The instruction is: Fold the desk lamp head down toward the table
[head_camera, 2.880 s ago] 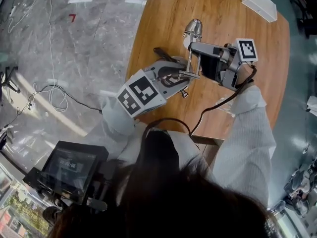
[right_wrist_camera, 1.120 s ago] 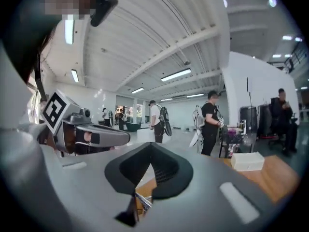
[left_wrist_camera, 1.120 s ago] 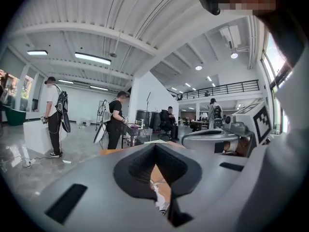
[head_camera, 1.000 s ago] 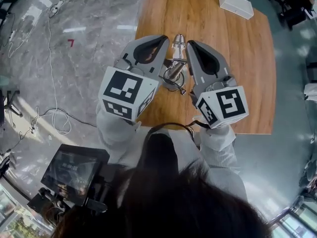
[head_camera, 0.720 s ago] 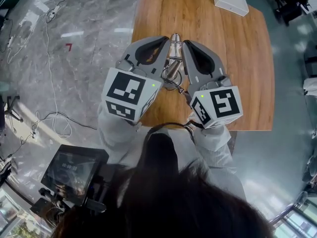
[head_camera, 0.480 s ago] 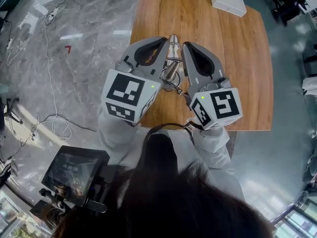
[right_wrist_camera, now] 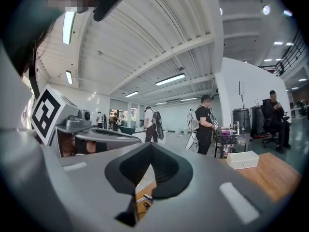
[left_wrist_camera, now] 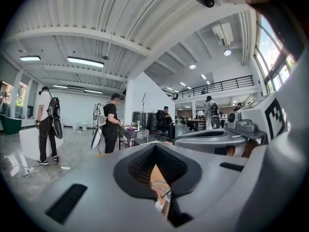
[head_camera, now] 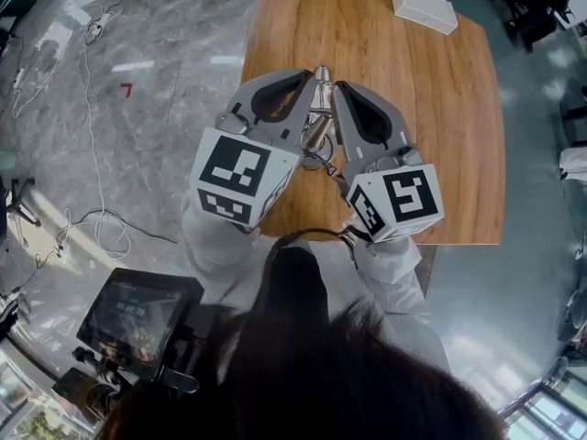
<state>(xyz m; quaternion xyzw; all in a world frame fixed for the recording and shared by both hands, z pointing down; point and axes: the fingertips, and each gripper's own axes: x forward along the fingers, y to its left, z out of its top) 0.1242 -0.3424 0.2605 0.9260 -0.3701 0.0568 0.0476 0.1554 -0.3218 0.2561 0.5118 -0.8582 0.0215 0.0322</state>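
A silver metal desk lamp [head_camera: 315, 128] stands on the wooden table [head_camera: 440, 136], its head low and its looped base partly hidden. I hold both grippers high above it, side by side and level. The left gripper [head_camera: 309, 74] is shut and empty, to the left of the lamp. The right gripper [head_camera: 334, 88] is shut and empty, to its right. In the left gripper view the left gripper [left_wrist_camera: 155, 146] has its jaws together, and a bit of the lamp [left_wrist_camera: 163, 193] shows below them. The right gripper [right_wrist_camera: 152, 145] likewise shows a sliver of the lamp [right_wrist_camera: 145, 199].
A white box [head_camera: 424, 7] lies at the table's far right corner, also seen as the white box [right_wrist_camera: 241, 159]. Cables [head_camera: 101, 227] trail over the marble floor on the left. A screen [head_camera: 128, 314] sits at lower left. Several people [left_wrist_camera: 111, 122] stand in the hall beyond.
Since the earliest frame both grippers have left the lamp and risen side by side. Over the last second they hardly move; the right one edges slightly toward the left.
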